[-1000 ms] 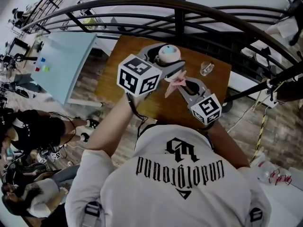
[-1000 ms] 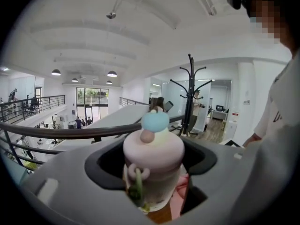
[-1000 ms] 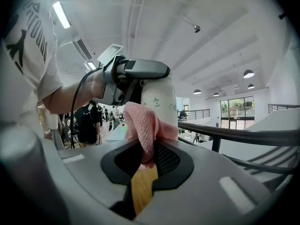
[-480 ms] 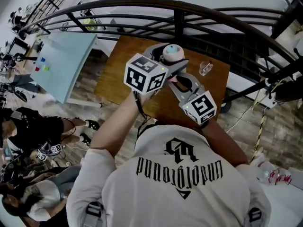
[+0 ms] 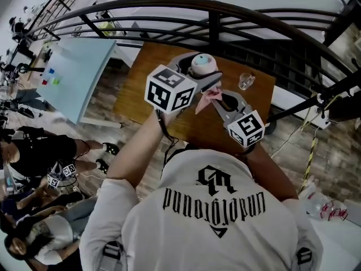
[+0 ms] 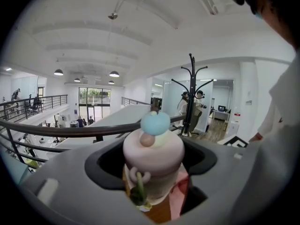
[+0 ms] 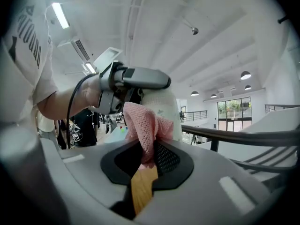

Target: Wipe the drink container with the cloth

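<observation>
Above the wooden table (image 5: 144,81), at twelve o'clock from my chest, both of my tools meet around one object. My left gripper (image 5: 198,75) is clenched on the drink container (image 5: 202,64), one jaw on either side of its body. The left gripper view shows it upright between the jaws, pale pink with a round blue knob (image 6: 155,123) on top. Wood shows below it, but I cannot tell whether its base touches the table.

My right gripper (image 5: 218,100) comes in from five o'clock of the container and is grasping the cloth (image 5: 206,97). This is a pink, open-weave piece pinched between the jaws. In the right gripper view the cloth bunches up out of the jaws and lies against the pale side of the container. My left gripper crosses just above it, at eleven o'clock of the cloth. In the head view a loose corner of the cloth hangs toward seven o'clock, between the two grippers.

A small glass (image 5: 246,81) stands on the table at three o'clock of the container, apart from both tools. The dark railing (image 5: 214,13) curves past the table's far edge at twelve o'clock. A pale blue table (image 5: 76,75) sits lower down at nine o'clock.
</observation>
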A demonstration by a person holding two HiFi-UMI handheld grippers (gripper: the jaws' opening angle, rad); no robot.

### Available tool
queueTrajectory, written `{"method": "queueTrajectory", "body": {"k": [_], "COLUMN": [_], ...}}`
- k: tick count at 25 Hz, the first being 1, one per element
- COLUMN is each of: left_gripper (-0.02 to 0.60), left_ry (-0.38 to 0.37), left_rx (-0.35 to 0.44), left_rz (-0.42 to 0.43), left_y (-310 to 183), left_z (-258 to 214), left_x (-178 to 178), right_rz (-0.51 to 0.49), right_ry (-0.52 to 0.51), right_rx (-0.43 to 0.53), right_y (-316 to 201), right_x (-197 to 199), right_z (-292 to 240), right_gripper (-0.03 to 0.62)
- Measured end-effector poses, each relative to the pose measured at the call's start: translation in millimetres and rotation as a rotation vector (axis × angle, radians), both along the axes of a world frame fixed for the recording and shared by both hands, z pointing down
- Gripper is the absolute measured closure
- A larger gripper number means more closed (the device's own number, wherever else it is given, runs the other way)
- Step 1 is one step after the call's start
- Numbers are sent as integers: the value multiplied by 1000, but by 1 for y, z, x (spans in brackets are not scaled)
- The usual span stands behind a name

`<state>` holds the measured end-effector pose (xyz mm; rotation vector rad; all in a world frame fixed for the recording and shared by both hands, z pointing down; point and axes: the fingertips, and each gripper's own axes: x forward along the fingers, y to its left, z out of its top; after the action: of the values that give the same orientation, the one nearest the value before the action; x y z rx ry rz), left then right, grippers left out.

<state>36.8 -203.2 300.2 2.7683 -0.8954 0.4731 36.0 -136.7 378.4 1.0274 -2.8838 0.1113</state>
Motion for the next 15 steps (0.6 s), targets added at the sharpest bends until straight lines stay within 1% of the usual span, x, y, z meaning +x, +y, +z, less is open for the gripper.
{"method": "queueTrajectory", "body": {"k": [5,8,10,13,15], "left_gripper": [190,190,190,190,190], "left_ry": [7,17,12,13,11], "left_rx": [-7,-5,2,14,34], "left_rz": [17,20,19,32,60], "left_y": [1,1,0,2,6], "left_z": [1,-3,-3,-4,-4], "left_x": [0,-3,-5,-6,-5], "right_rz": [10,2,-1,-12,-24], "right_ry": [-24,-35,-44,-42,-28], "right_rx": [113,128,87,-35,-108], "right_y": [-10,-13,-13,-11,-9], "right_x": [10,9,9,10,10], "right_z": [-59,-64,-46,-1,26], "right_gripper": [546,546,546,546,546]}}
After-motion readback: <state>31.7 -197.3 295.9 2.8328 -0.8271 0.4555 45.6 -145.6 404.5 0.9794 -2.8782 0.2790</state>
